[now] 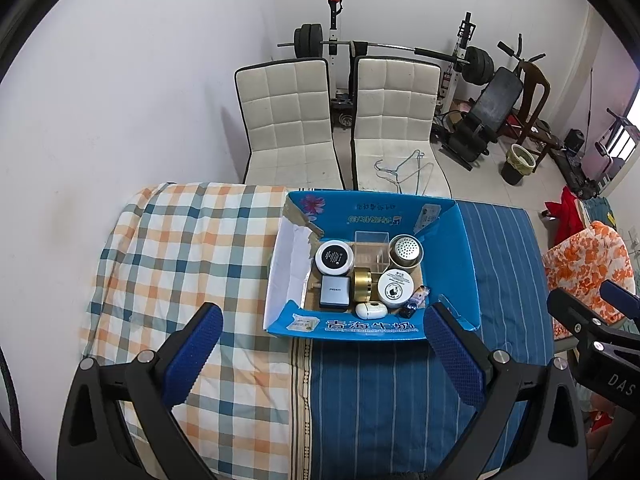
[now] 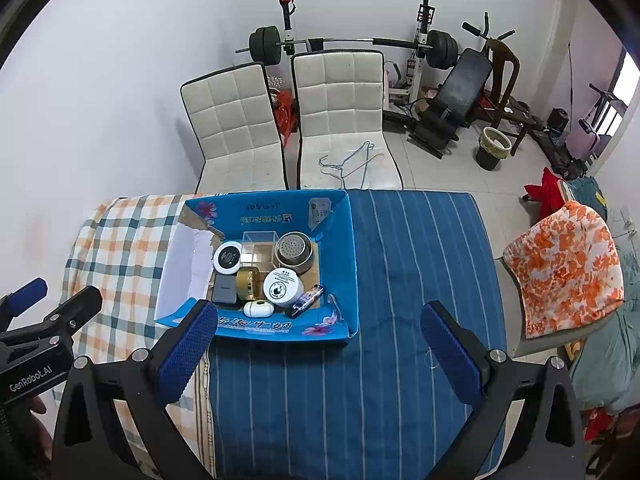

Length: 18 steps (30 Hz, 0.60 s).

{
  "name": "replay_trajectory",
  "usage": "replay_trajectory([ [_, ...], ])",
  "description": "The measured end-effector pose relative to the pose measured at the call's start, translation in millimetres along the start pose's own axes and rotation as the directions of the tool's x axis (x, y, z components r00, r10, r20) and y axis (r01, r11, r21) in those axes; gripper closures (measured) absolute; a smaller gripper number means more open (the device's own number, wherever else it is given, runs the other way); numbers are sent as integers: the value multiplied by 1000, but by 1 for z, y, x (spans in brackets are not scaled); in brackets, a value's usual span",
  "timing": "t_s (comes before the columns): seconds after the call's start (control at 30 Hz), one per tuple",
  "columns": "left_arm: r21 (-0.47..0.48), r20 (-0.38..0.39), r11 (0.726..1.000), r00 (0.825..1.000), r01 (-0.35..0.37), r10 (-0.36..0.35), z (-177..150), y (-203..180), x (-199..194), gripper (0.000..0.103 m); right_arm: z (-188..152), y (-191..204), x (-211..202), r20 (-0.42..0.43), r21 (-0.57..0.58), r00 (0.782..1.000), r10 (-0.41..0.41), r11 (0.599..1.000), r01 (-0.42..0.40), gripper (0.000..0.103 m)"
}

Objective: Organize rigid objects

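Observation:
A blue cardboard box (image 1: 460,248) (image 2: 340,232) sits on the cloth-covered table. Inside lie a black-topped white jar (image 1: 334,256) (image 2: 228,257), a clear plastic box (image 1: 370,250) (image 2: 258,246), a perforated steel cup (image 1: 406,249) (image 2: 295,251), a brass cylinder (image 1: 362,286) (image 2: 248,281), a white tin (image 1: 396,287) (image 2: 283,286), a grey charger (image 1: 335,293) (image 2: 225,289), a white oval case (image 1: 371,310) (image 2: 259,308) and a small dark item (image 1: 416,300) (image 2: 306,300). My left gripper (image 1: 320,354) hovers open before the box. My right gripper (image 2: 318,350) is open and empty over the blue stripes.
A plaid cloth (image 1: 180,248) covers the table's left, a blue striped cloth (image 2: 420,260) the right. Two white chairs (image 1: 288,120) (image 1: 394,120) stand beyond the far edge, wire hangers (image 1: 404,172) on one. An orange floral cushion (image 2: 564,268) sits right. Gym gear lines the wall.

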<state>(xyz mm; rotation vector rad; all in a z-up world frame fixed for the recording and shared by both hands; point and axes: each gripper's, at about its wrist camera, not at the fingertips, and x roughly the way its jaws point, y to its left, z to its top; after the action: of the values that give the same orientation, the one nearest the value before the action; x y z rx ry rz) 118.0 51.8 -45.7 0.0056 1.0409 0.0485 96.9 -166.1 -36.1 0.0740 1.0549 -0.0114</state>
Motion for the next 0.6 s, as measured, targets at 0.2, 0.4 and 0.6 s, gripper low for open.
replay_trajectory([
  [0.2,-2,1,1000,1000,-2,2,-1,0,-1,0,-1,1,-1,1,-5,1000,-4,1000,4,0],
  [0.4,-2,0,1000,1000,-2,2,-1,1,-1,0,-2,1,-2,2,-11,1000,-7,1000,7,0],
  [0.6,-1,0,1000,1000,-2,2,-1,0,-1,0,-4,1,-1,-7,-15,1000,-3,1000,3,0],
])
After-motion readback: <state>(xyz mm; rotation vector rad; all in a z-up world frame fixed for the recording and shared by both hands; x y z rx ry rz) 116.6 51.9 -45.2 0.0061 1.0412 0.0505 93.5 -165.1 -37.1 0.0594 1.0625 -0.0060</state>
